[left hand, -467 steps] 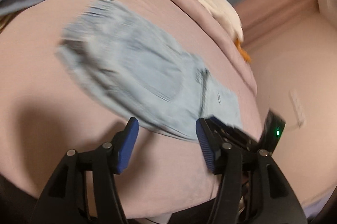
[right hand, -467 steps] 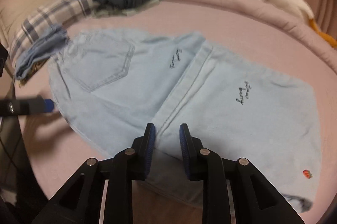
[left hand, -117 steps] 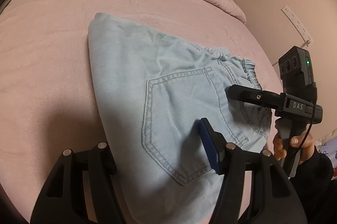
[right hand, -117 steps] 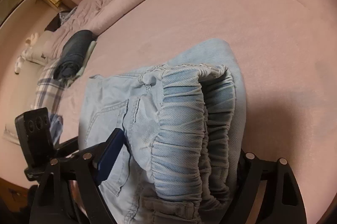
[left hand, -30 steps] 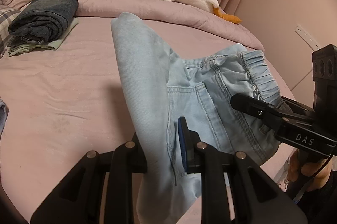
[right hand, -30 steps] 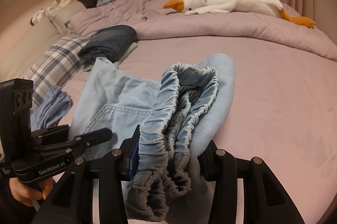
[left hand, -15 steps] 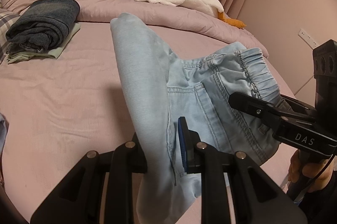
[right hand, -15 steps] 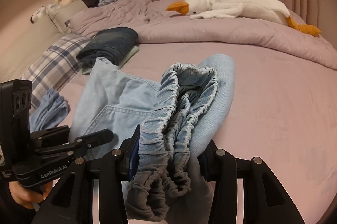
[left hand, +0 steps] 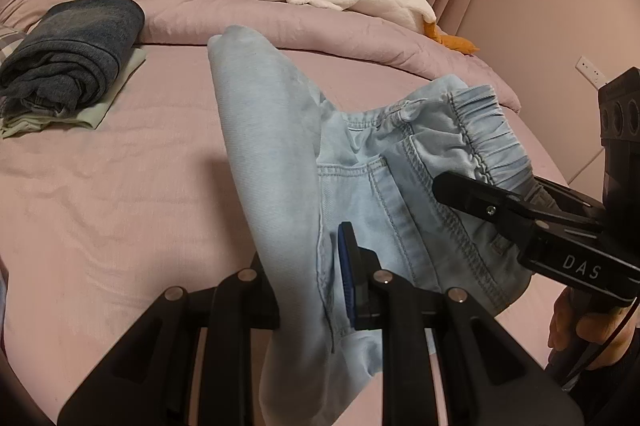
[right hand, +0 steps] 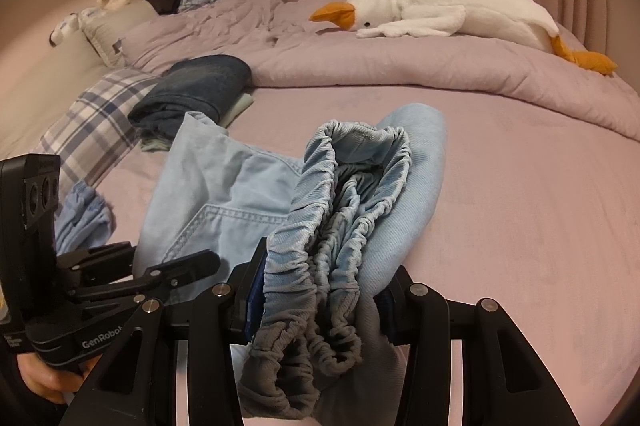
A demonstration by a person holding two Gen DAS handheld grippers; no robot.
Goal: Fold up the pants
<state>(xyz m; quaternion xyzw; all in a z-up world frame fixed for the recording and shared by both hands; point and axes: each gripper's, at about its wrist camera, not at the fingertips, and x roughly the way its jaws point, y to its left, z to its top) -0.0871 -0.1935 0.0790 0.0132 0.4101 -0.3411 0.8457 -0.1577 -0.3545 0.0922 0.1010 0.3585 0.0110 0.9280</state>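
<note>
i've got the folded pants (left hand: 280, 153) lifted off the bed (left hand: 100, 185), so imo the folding itself looks done and this is the carry step, prob toward the stack of folded clothes (left hand: 72, 73) at the far left by the duvet. next move needs both hands travelling together at the same height so the bundle doesn't sag open, then a flat set-down before letting go.

left gripper (left hand: 316, 286): fingers nearly together, pinching the folded edge of the denim near the back pocket; the cloth runs up and away from them and a bit hangs below. right gripper (right hand: 320, 294): fingers partly spread but clamped on the thick gathered waistband (right hand: 344, 209), which bunches up betw them and spills over the front.

pants hang betw the two grippers, above the mattress and not resting on it afaict. plush goose (right hand: 448, 9) lies on the duvet at the back, well apart from the load.
</note>
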